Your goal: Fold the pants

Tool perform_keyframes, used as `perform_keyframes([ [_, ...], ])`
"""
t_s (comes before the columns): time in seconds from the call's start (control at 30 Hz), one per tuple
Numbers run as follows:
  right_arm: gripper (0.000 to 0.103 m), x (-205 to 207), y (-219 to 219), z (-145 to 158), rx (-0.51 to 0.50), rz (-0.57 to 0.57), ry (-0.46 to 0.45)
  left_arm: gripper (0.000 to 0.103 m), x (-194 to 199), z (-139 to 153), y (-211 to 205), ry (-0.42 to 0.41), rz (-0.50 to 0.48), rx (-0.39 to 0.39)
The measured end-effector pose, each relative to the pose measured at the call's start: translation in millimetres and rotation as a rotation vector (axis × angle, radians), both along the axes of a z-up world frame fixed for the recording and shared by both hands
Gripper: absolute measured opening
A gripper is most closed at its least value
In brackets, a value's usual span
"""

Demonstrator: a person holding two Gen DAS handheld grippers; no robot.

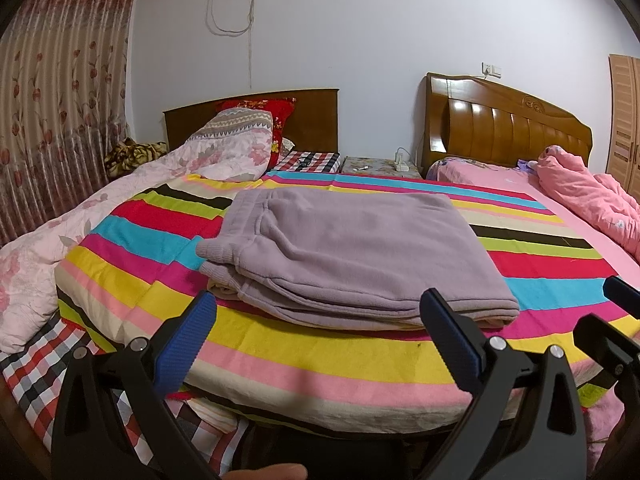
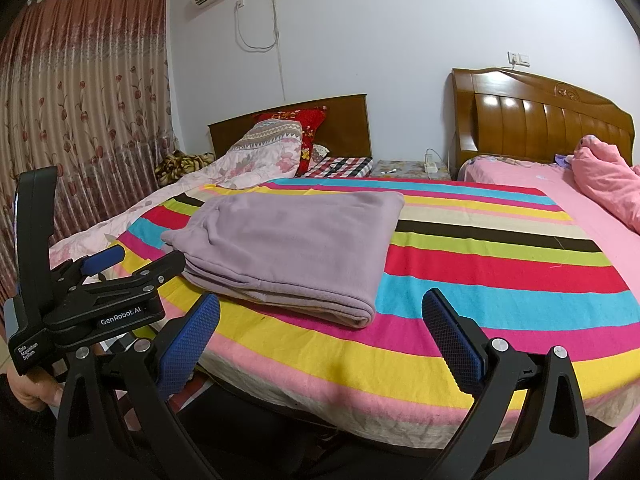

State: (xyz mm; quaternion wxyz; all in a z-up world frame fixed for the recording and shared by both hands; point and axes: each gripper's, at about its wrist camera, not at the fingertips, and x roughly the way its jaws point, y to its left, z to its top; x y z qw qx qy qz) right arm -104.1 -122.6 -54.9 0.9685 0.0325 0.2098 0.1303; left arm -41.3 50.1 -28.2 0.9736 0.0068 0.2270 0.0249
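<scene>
The lilac pants [image 1: 344, 252] lie folded into a flat rectangular stack on the striped blanket [image 1: 320, 360], with the cuffs and waistband at the left end. They also show in the right wrist view [image 2: 288, 248]. My left gripper [image 1: 320, 312] is open and empty, held just in front of the stack's near edge above the blanket. My right gripper [image 2: 320, 320] is open and empty, in front of the stack's near right corner. The left gripper [image 2: 104, 272] also shows at the left of the right wrist view.
A pink floral quilt [image 1: 60, 248] lies along the bed's left side, with pillows [image 1: 256, 120] at the headboard. A second bed with a pink duvet [image 1: 584, 196] stands at the right. A nightstand [image 1: 380, 166] sits between the headboards. Curtains [image 1: 52, 112] hang at the left.
</scene>
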Motion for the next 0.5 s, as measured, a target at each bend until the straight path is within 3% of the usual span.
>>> perform_keyframes([
  [0.3, 0.098, 0.3, 0.2, 0.1, 0.000, 0.001, 0.000, 0.102, -1.3, 3.9, 1.7, -0.015, 0.001, 0.002],
  [0.4, 0.098, 0.9, 0.0, -0.4, 0.001, 0.003, 0.000, 0.102, -2.1, 5.1, 3.9, -0.027, -0.009, -0.021],
  [0.5, 0.098, 1.3, -0.6, -0.5, 0.002, 0.003, 0.001, 0.102, 3.4, 1.3, 8.1, 0.012, -0.021, -0.061],
])
